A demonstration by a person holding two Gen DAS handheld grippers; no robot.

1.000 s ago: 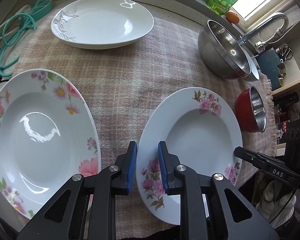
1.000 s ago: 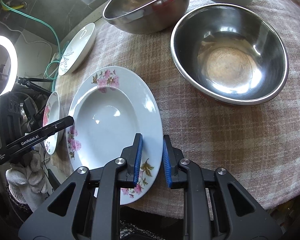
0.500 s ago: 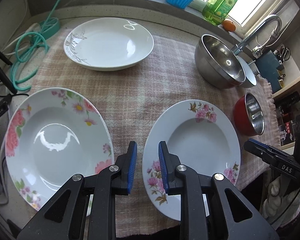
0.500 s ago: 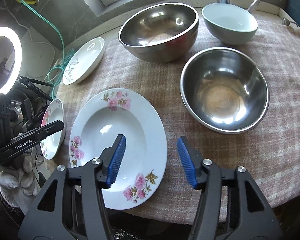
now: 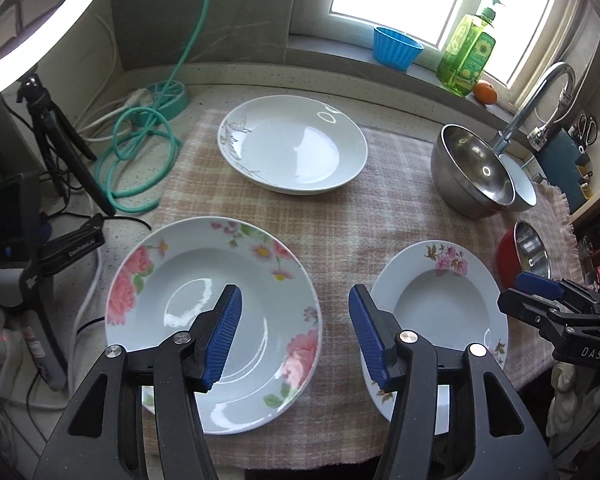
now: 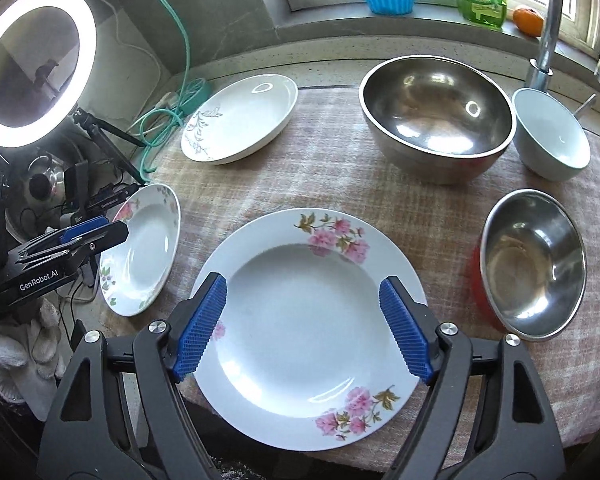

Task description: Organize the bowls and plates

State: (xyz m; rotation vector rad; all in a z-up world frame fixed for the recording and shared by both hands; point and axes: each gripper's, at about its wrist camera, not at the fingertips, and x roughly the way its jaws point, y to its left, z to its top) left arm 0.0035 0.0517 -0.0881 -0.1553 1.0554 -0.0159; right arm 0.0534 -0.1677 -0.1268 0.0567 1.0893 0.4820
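Both claws have been lifted; left claw [image 5: 294, 334] and right claw [image 6: 302, 326] are opening, empty, above the pink-flowered white plate [image 6: 300, 344].

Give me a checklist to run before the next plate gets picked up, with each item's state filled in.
1. Left tool free of load: ok, jaws opening, nothing between them.
2. Right tool free of load: ok, jaws opening above the small pink-flower plate, not pressing it.
3. Large flowered plate flat on the cloth: ok.
4. Small plate's near rim reachable: ok, it overhangs the cloth's front edge.
5. Plates empty: ok, all three, white leaf plate included.
6. Tools clear of each other: ok, well apart.
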